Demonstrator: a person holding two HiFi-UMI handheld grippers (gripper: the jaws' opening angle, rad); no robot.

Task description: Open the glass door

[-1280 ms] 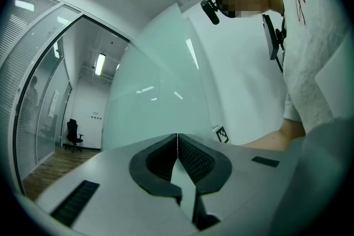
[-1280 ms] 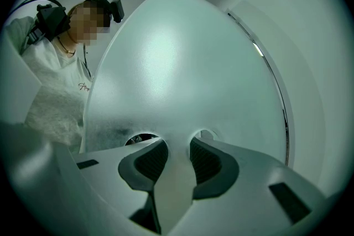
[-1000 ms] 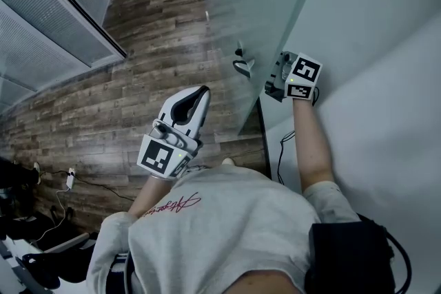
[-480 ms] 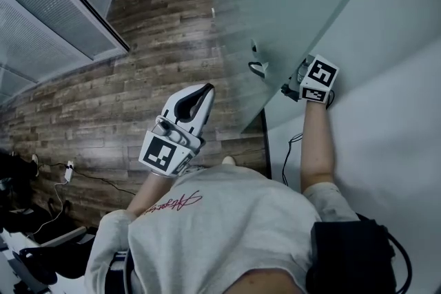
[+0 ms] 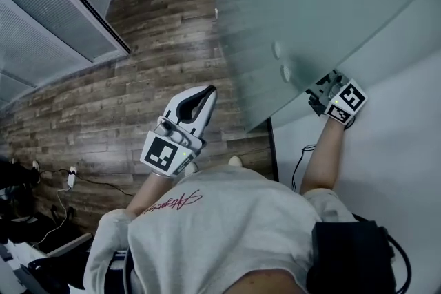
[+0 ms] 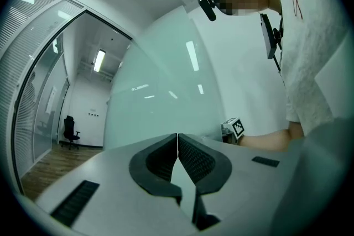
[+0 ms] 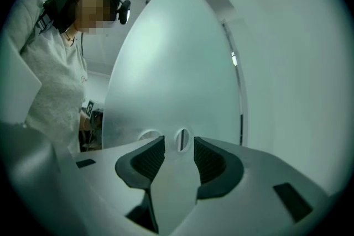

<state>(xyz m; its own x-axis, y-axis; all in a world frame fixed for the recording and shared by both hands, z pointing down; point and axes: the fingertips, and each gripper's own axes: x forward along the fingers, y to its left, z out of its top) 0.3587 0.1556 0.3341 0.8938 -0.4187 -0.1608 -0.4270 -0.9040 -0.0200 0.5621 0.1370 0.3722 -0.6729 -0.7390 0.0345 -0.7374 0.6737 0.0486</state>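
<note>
Glass door [image 5: 310,3] noted as frosted and upright, standing at an angle off the white wall [image 5: 400,148] and filling the far right of the head view; judged partly open. Long axis vertical, free edge on the near side. Two round fittings [image 5: 277,49] set in the panel close to that edge.

Right tool [image 5: 320,88] held level against the wall-side face of the door. Jaws released and standing wide; nothing pressed between the pads. In the right gripper view, panel [image 7: 166,63] directly ahead of the tool [image 7: 178,143], with one fitting [image 7: 181,139] showing just beyond the gap. Contact with the glass not determinable.

Left tool [image 5: 203,94] clenched and empty, jaws [image 6: 177,138] meeting at the tips, held over the wooden floor [image 5: 158,24], well apart from the door on its left.

Right hand clearly the nearer. Any further opening judged to turn on pressing that face, or taking the free edge, from the right.
</note>
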